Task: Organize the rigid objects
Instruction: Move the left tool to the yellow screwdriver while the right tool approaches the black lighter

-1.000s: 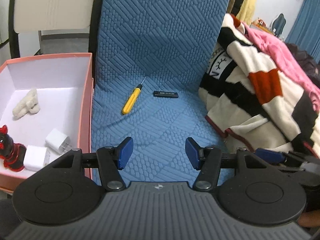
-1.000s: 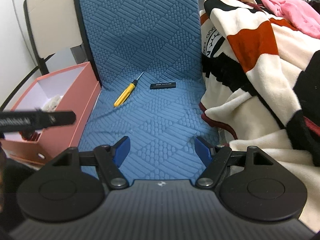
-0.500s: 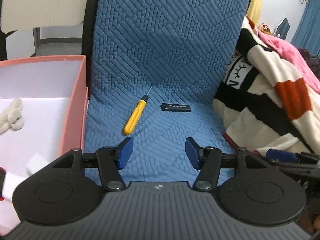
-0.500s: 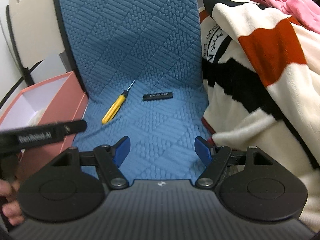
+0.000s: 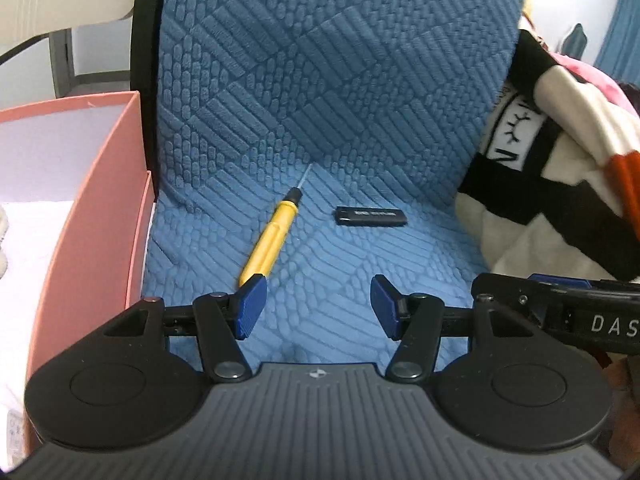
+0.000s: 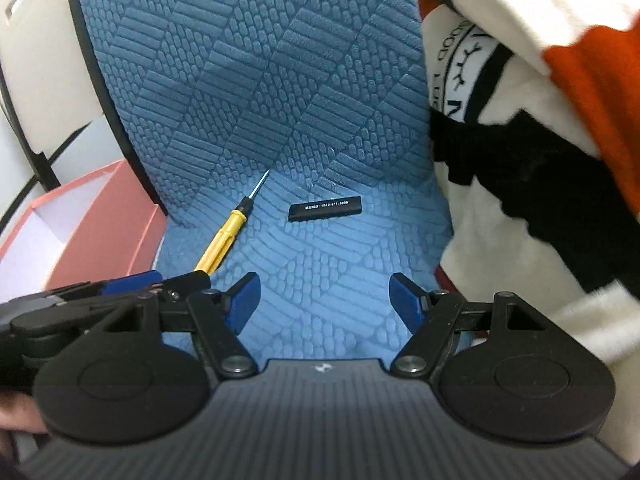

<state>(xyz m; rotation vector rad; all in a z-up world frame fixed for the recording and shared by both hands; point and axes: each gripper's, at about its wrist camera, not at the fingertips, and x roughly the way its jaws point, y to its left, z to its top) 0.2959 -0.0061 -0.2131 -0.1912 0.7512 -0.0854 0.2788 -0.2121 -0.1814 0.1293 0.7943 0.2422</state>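
Note:
A yellow-handled screwdriver (image 5: 272, 236) (image 6: 224, 240) lies slanted on the blue quilted seat cushion (image 5: 340, 272) (image 6: 312, 280), tip pointing away. A small black stick with white print (image 5: 370, 216) (image 6: 325, 209) lies to its right. My left gripper (image 5: 316, 306) is open and empty, its left pad just short of the screwdriver's handle end. My right gripper (image 6: 324, 300) is open and empty too, hovering short of the black stick. The left gripper also shows at the lower left of the right wrist view.
A pink box (image 5: 100, 216) (image 6: 108, 232) with a white inside stands left of the cushion, its contents mostly out of view. A striped fleece blanket (image 5: 560, 184) (image 6: 540, 140) is heaped on the right. The padded backrest (image 5: 340, 60) rises behind the objects.
Both grippers have moved forward and lower toward the screwdriver and the black stick, which now look larger. The pink box has slid to the left edge of both views. Jaws kept their width.

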